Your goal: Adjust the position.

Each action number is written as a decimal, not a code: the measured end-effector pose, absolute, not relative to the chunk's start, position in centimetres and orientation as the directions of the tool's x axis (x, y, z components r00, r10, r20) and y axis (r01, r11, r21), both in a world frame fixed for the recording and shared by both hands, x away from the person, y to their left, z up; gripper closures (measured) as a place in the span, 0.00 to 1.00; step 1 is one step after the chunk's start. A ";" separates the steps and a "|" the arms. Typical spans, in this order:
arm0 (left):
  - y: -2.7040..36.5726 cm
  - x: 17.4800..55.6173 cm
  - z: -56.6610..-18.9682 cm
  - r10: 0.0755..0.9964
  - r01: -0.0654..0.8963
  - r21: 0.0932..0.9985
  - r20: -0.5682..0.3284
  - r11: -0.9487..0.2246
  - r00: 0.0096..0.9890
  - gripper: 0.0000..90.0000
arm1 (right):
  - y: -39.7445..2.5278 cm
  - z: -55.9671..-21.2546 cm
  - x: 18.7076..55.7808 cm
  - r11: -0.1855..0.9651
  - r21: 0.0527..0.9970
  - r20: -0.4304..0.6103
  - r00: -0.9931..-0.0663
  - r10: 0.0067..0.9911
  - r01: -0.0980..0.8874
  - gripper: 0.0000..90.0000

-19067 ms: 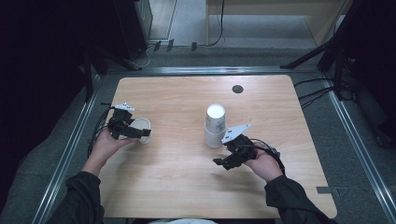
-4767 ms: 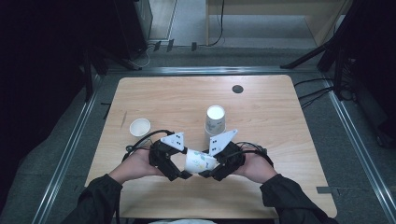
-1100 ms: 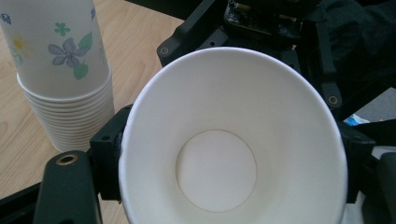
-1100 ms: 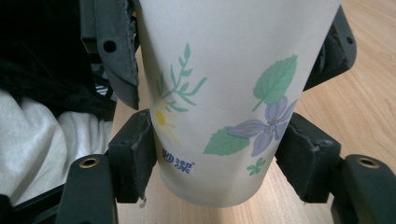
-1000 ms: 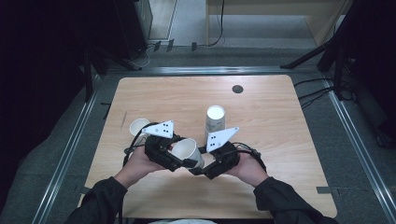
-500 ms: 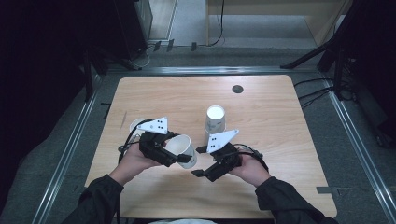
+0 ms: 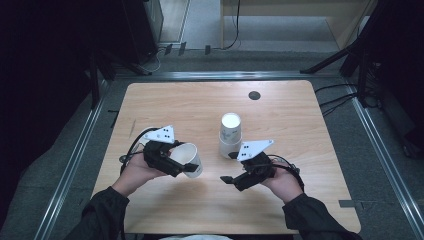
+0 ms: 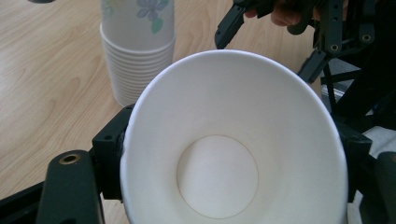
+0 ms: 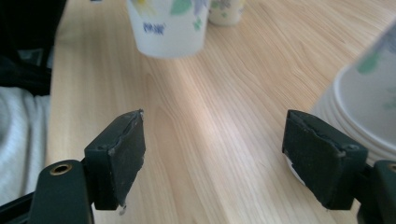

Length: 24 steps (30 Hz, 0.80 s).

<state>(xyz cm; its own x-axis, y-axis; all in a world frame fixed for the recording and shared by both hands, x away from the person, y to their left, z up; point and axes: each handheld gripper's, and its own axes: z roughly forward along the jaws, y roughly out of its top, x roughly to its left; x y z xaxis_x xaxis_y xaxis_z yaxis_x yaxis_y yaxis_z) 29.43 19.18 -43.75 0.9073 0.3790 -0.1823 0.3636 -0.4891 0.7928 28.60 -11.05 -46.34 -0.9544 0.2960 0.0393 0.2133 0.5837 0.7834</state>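
Observation:
My left gripper (image 7: 181, 163) is shut on a white paper cup (image 7: 192, 156), held tilted just above the table left of centre. In the left gripper view the cup's open mouth (image 8: 219, 116) faces the camera between the jaws. My right gripper (image 7: 231, 181) stands open and empty to the right of the cup, its pads (image 9: 119, 154) wide apart over bare wood. A stack of flower-printed cups (image 7: 230, 134) stands upside down just behind the right gripper, and appears as the stack (image 8: 135, 56) and the stack (image 9: 369, 102) in the gripper views.
A single paper cup (image 9: 226, 10) stands on the table behind the left hand, mostly hidden in the high view by the gripper's grey plate (image 7: 161, 134). A dark round hole (image 7: 254, 95) lies near the table's far edge. Metal rails border the wooden table (image 7: 300, 125).
The left gripper has carried the cup to the left, away from the right gripper. The right gripper, close to the cup a second ago, now stands apart from it and open.

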 end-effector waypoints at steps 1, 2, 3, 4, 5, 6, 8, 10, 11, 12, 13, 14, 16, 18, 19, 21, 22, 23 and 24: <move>19.3 29.4 -43.8 0.385 0.367 0.792 -0.183 -0.487 0.905 0.25 | -11.3 -46.4 28.7 0.587 0.779 0.039 -0.952 0.305 0.220 0.24; 19.4 29.4 -43.8 0.386 0.366 0.792 -0.180 -0.489 0.905 0.25 | -11.4 -46.4 28.8 0.587 0.777 0.039 -0.948 0.317 0.228 0.24; 19.5 29.4 -43.9 0.394 0.366 0.792 -0.174 -0.488 0.902 0.25 | -11.6 -46.5 28.8 0.588 0.773 0.042 -0.943 0.329 0.239 0.24; 19.7 29.3 -43.9 0.397 0.364 0.790 -0.168 -0.493 0.902 0.25 | -11.8 -46.5 29.0 0.583 0.770 0.050 -0.936 0.348 0.258 0.24; 19.8 29.3 -44.0 0.399 0.366 0.789 -0.168 -0.493 0.901 0.25 | -11.9 -46.5 29.0 0.578 0.769 0.057 -0.930 0.363 0.272 0.24; 19.9 29.3 -44.0 0.403 0.366 0.788 -0.165 -0.494 0.900 0.25 | -12.1 -46.5 29.1 0.573 0.769 0.062 -0.925 0.374 0.283 0.24; 20.1 29.2 -44.0 0.408 0.371 0.788 -0.168 -0.492 0.897 0.25 | -12.4 -46.4 29.2 0.570 0.770 0.061 -0.922 0.383 0.288 0.24; 20.2 29.1 -44.0 0.413 0.370 0.788 -0.163 -0.493 0.896 0.25 | -12.7 -46.3 29.3 0.563 0.774 0.063 -0.919 0.388 0.290 0.24; 20.3 29.1 -44.1 0.412 0.371 0.787 -0.164 -0.493 0.896 0.25 | -12.8 -46.3 29.3 0.560 0.778 0.058 -0.920 0.388 0.286 0.24; 20.4 29.1 -44.1 0.413 0.369 0.786 -0.161 -0.495 0.897 0.25 | -12.9 -46.2 29.3 0.555 0.783 0.055 -0.921 0.386 0.279 0.24; 20.5 29.0 -44.1 0.415 0.371 0.786 -0.162 -0.494 0.895 0.25 | -13.0 -46.1 29.4 0.553 0.787 0.051 -0.922 0.385 0.274 0.24; 20.5 29.0 -44.1 0.415 0.371 0.785 -0.161 -0.497 0.896 0.25 | -13.1 -46.0 29.4 0.550 0.791 0.045 -0.923 0.383 0.267 0.24; 20.7 28.8 -44.2 0.422 0.370 0.780 -0.150 -0.504 0.894 0.25 | -13.3 -45.9 29.5 0.546 0.795 0.046 -0.923 0.382 0.265 0.24; 20.8 28.7 -44.2 0.426 0.372 0.779 -0.150 -0.505 0.892 0.25 | -13.5 -45.9 29.6 0.550 0.792 0.039 -0.922 0.386 0.264 0.24; 21.0 28.7 -44.2 0.428 0.370 0.778 -0.145 -0.507 0.892 0.25 | -13.6 -45.9 29.7 0.550 0.792 0.039 -0.921 0.387 0.265 0.24; 21.3 28.7 -44.2 0.433 0.374 0.777 -0.145 -0.506 0.889 0.25 | -13.9 -45.8 29.8 0.547 0.793 0.042 -0.919 0.392 0.270 0.24; 21.4 28.6 -44.3 0.440 0.377 0.777 -0.145 -0.504 0.886 0.25 | -14.0 -45.8 29.9 0.546 0.792 0.042 -0.918 0.395 0.271 0.24; 21.5 28.6 -44.3 0.442 0.380 0.776 -0.146 -0.504 0.885 0.25 | -14.1 -45.8 30.0 0.545 0.793 0.044 -0.918 0.395 0.272 0.24; 21.7 28.6 -44.4 0.445 0.382 0.774 -0.145 -0.506 0.883 0.25 | -14.2 -45.8 30.0 0.545 0.793 0.046 -0.918 0.394 0.273 0.24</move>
<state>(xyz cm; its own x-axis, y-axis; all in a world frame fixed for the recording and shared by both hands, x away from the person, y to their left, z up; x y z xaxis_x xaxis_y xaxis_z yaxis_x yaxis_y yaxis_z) 28.62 21.72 -44.36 0.8835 0.4454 -0.1450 0.3819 -0.5055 0.7737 30.00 -14.15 -45.78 -0.9180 0.3940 0.0457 0.2734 0.5449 0.7927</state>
